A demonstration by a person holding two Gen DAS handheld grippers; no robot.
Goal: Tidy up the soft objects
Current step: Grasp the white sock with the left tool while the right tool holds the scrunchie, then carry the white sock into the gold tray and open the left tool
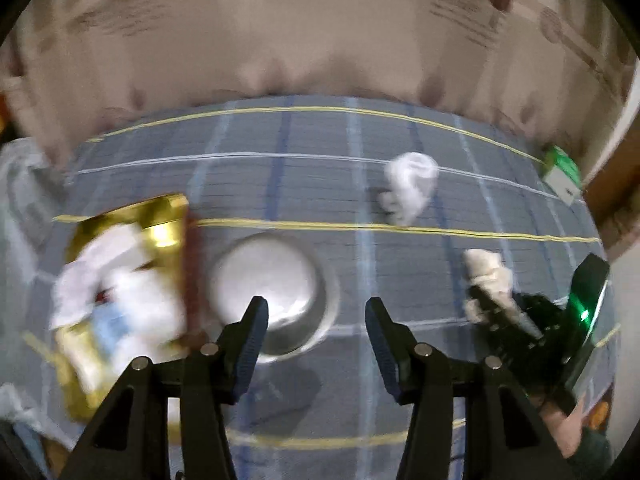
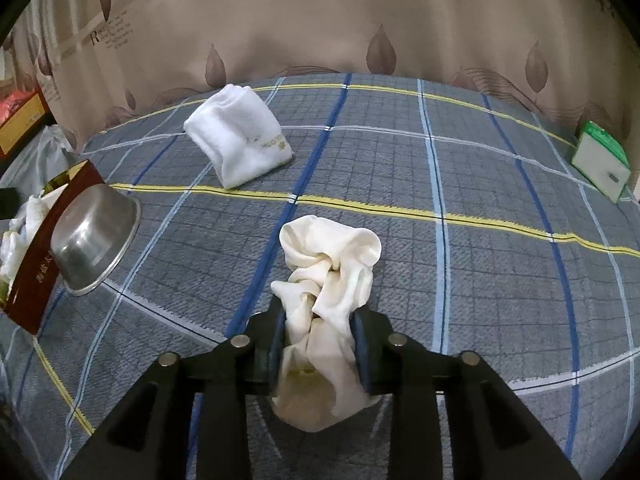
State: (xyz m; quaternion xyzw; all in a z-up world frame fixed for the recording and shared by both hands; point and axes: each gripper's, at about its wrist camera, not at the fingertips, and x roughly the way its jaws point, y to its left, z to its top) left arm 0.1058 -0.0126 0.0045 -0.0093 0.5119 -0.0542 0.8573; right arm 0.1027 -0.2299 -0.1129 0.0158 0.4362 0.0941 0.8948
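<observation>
Clearly the cream cloth (image 2: 328, 276) is the piece in hand: the right tongs (image 2: 318, 348) pinch its bunched middle between both pads, a loose ruffle standing out ahead of the tips and a fold hanging below, over the plaid bedcover (image 2: 480, 264). To do the step well, the person would likely keep the pinch firm on the thick bunch, lift before travelling so the trailing fold does not drag on the bed, and carry it left towards the red-and-gold box (image 2: 38, 276), where white cloths (image 2: 18, 236) already lie; that destination is a judgement. A steel bowl (image 2: 94, 240) leans mouth-down against the box and could be knocked on the way. The left tongs (image 1: 316, 320) stand spread and empty above the bowl, free to steady the box. A folded white towel (image 2: 240, 136) waits further back, well apart from the cream cloth.

Gold embroidered lettering marks the towel's edge but is too small to read. Gold characters run down the box's red side, only partly legible. The curtain (image 2: 320, 20) behind carries printed script beginning with a large "R". A green-and-white pack (image 2: 600, 160) at the far right shows no readable text.
</observation>
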